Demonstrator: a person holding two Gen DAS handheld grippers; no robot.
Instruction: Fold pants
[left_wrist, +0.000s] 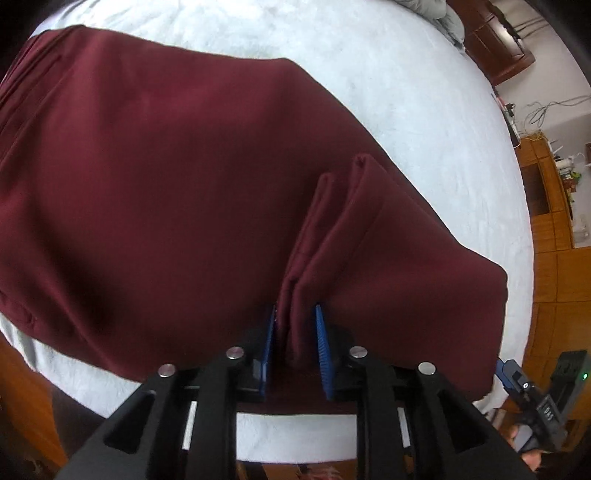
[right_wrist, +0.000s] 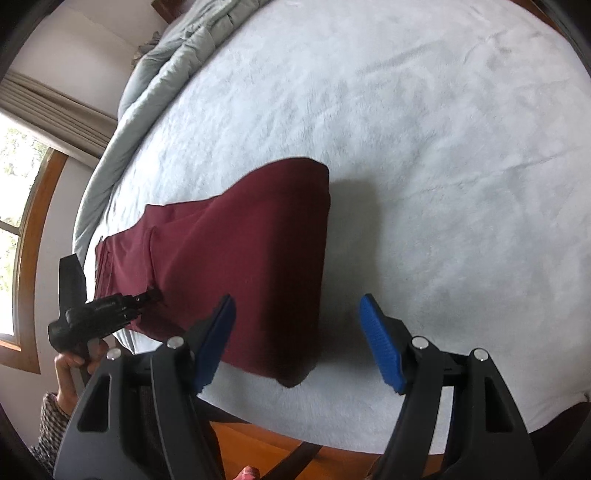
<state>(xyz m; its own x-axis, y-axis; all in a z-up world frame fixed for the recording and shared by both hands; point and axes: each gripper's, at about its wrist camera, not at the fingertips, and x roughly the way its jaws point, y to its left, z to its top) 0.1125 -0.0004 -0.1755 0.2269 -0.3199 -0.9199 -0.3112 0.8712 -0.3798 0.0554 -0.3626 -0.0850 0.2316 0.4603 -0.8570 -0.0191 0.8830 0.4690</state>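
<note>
Two grippers, two jobs: your left gripper (left_wrist: 295, 339) pinches a ridge of the maroon pants (left_wrist: 166, 177) lying on the bed (left_wrist: 388, 74), so keep that hold firm. Your right gripper (right_wrist: 297, 332) hangs wide and empty above the near folded corner; bring it down and bite every layer before lifting both evenly.

Soft daylight, fisheye warping, dark vignetted corners
</note>
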